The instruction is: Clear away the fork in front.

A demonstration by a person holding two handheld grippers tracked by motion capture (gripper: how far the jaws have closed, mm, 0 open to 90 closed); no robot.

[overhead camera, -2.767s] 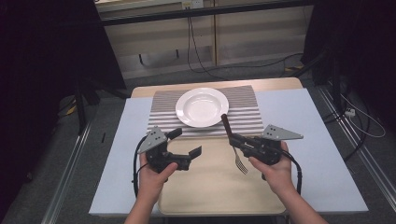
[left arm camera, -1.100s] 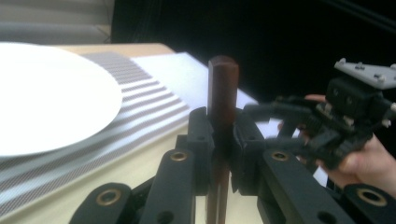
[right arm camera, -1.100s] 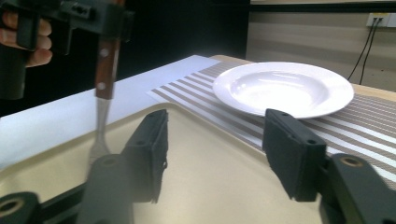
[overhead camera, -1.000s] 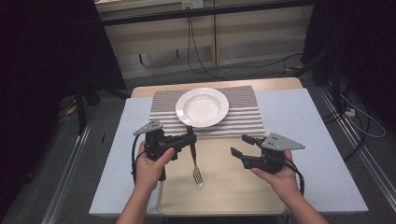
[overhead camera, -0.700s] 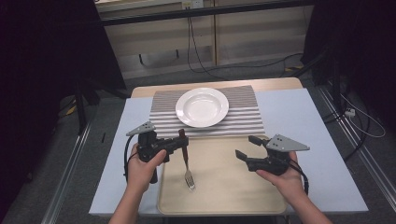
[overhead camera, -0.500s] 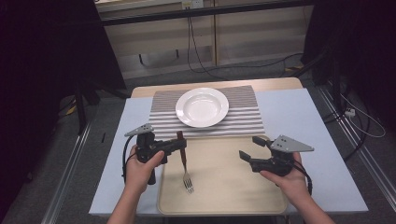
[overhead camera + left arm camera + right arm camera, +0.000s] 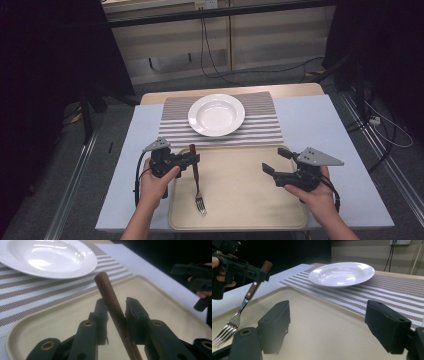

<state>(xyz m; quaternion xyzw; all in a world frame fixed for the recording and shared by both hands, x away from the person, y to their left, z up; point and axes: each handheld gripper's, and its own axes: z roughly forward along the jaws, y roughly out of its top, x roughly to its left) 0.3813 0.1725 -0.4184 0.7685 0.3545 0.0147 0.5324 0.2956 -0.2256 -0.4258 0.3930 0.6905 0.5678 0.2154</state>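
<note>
— Since 2.8 s ago, moved: fork (image 7: pixel 196 183) passed from right gripper (image 7: pixel 274 161) to left gripper (image 7: pixel 192 158), clamped on handle, over tray (image 7: pixel 250 200) left edge. Right jaws apart.
— Surface?
— Table (image 7: pixel 310 120), striped mat (image 7: pixel 265 125), plate (image 7: pixel 216 114); cables behind.

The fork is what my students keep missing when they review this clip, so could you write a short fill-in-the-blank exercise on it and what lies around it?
1. The fork is held by its brown handle in the ____ hand-held gripper.
2. Its tines point down over the beige ____.
3. The white plate rests on a ____ placemat.
4. The right hand-held gripper has its jaws ____ and holds nothing.

Missing words: left; tray; striped; open
</note>
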